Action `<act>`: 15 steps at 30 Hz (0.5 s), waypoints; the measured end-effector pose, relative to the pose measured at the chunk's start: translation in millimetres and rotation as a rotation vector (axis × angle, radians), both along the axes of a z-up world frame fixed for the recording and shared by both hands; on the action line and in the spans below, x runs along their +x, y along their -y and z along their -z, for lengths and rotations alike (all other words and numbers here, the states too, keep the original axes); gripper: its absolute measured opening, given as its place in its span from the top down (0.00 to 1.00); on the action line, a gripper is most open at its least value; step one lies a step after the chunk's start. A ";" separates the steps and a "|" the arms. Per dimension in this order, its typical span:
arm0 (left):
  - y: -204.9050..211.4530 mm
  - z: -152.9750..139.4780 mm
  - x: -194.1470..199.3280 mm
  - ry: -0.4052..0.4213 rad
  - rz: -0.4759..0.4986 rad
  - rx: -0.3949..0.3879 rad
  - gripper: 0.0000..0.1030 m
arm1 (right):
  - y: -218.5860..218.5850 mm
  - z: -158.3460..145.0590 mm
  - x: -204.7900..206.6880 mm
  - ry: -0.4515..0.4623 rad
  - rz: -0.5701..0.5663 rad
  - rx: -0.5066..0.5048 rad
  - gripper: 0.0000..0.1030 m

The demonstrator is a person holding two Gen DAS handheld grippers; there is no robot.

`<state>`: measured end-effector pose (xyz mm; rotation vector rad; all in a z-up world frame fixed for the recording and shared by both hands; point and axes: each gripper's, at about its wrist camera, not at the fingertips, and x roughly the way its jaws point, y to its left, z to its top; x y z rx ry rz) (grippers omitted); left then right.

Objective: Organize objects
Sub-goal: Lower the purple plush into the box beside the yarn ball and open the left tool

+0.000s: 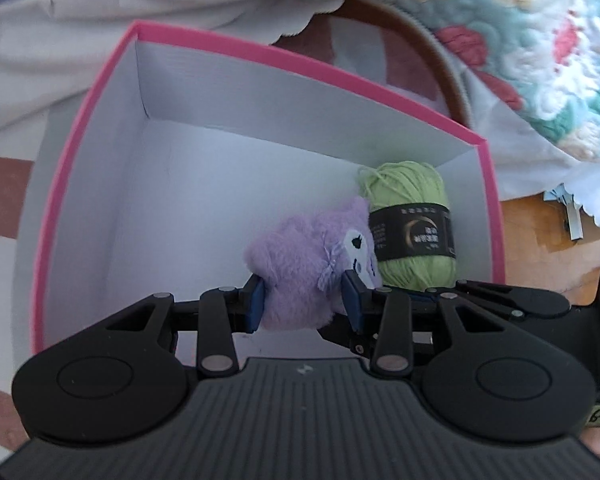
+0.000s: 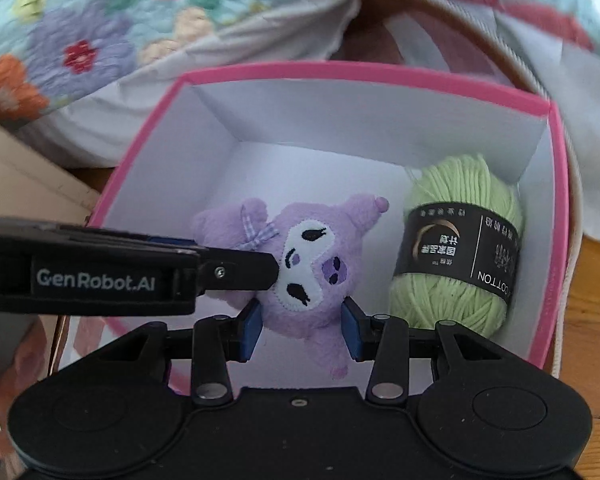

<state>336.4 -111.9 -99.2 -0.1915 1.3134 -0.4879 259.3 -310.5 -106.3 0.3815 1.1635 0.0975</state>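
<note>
Both claws pinch the purple plush toy (image 2: 308, 272) inside the pink box (image 1: 284, 60): the left claw (image 1: 304, 300) presses its blue pads into the body, and the right claw (image 2: 300, 326) squeezes its lower part. It hangs low in the box, just beside the green yarn ball (image 2: 460, 248). This looks like the placing step; next, both claws should spread and lift clear without dragging the toy out.

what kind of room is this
Probably a bedroom or living room at home: a floral quilt is bunched behind a pink box holding a plush toy and yarn, on a wooden surface.
</note>
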 end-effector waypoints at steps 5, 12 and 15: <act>2.3 14.5 8.8 -0.012 0.002 -0.015 0.62 | -2.6 9.5 7.3 -0.025 0.020 -0.039 0.55; 5.7 31.1 15.9 0.005 -0.007 -0.021 0.62 | 5.3 20.1 17.1 -0.083 0.070 -0.012 0.55; 3.1 33.8 16.8 -0.011 -0.009 -0.033 0.62 | 2.3 21.0 18.5 -0.096 0.082 -0.032 0.56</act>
